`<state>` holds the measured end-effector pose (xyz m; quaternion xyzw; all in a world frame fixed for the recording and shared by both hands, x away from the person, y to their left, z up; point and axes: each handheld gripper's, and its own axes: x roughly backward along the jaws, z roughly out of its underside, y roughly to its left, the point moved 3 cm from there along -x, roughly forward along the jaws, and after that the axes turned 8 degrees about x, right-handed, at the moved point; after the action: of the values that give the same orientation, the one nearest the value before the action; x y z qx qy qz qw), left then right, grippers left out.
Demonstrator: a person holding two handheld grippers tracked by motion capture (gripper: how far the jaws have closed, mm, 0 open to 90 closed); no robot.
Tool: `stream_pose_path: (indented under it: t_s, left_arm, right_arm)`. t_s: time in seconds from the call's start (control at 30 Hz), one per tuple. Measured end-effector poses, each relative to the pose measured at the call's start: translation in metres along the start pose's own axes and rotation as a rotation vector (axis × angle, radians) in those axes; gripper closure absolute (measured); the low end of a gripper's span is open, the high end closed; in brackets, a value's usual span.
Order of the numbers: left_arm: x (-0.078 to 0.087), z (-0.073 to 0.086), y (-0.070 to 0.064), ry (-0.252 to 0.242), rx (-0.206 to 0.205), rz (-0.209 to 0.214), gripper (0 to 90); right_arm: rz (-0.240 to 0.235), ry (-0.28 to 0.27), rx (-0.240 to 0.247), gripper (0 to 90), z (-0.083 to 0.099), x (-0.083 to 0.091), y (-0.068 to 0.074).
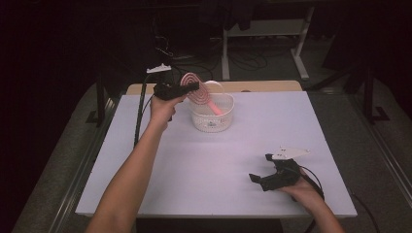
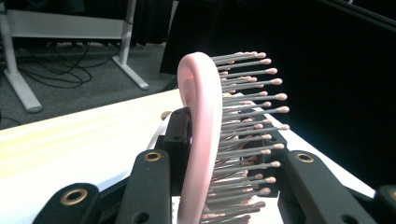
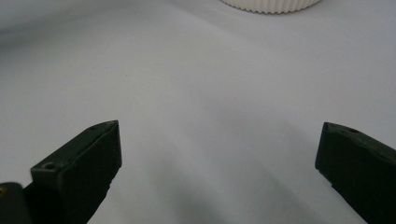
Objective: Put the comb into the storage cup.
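High view shows our left tool (image 1: 187, 89) pinching the pink hairbrush (image 1: 194, 86) over the white basket (image 1: 212, 116), so we should lower it slowly inside before letting go, while our right tool (image 1: 262, 175) rests spread wide on the worktop (image 1: 209, 165).

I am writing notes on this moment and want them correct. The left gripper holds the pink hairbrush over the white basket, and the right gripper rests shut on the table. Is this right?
Not quite. The right gripper is open, not shut: the right gripper view shows its jaws wide apart with nothing between them. The rest stands: the left gripper holds the pink hairbrush over the white basket, and the right one rests on the table.
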<state>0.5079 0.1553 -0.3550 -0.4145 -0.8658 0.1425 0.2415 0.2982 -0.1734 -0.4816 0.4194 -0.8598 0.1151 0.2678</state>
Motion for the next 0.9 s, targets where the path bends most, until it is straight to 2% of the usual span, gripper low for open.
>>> stream_pose_path:
  t_s: [0.63,0.9]
  left_arm:
    - [-0.010,0.017,0.013,0.032,0.041,-0.002,65.1]
    - [-0.007,0.020,0.024,0.035,0.059,-0.027,63.4]
  right_arm:
    - [-0.003,0.002,0.004,0.1,0.000,0.000,0.000]
    - [0.000,0.005,0.003,0.0,0.001,0.000,0.000]
